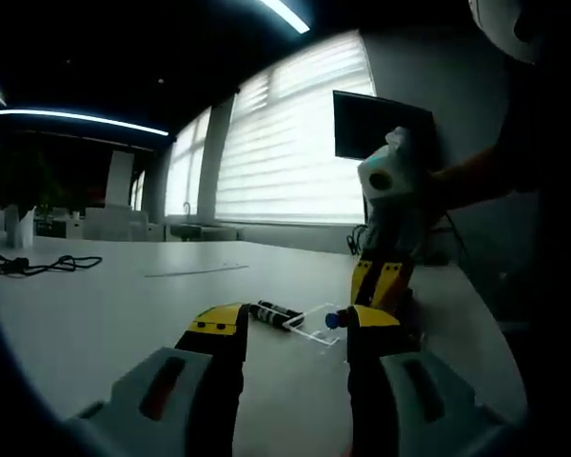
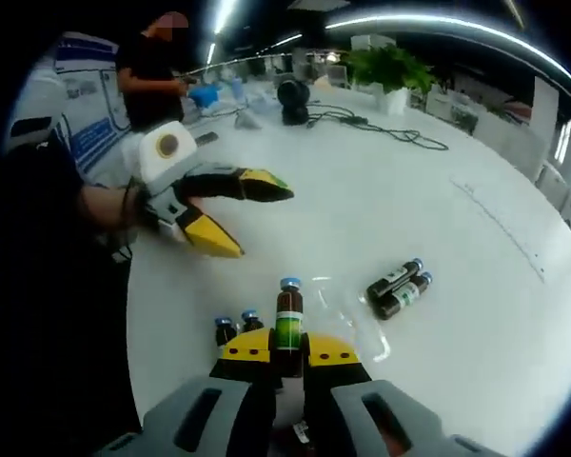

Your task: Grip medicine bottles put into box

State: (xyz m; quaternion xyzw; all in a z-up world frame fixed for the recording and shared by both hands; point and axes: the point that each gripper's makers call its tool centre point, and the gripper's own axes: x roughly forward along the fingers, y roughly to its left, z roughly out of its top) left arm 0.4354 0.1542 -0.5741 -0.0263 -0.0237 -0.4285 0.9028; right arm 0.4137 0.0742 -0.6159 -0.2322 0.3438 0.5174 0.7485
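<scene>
White bench (image 2: 438,190) surface, wide and mostly open toward its far edge. Right gripper (image 2: 287,354) jaws are closed on an upright blue-capped bottle (image 2: 288,319), above a clear box (image 2: 357,328) holding two bottles (image 2: 236,328). Two more bottles (image 2: 400,287) lie beside the box. Left gripper (image 1: 290,333) jaws stand wide, holding nothing. Window blinds (image 1: 295,143) line the wall.

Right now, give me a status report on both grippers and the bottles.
Right gripper shut on bottle over clear box. Left gripper open, holding nothing. Two loose bottles lying on table. Nothing in the way.
</scene>
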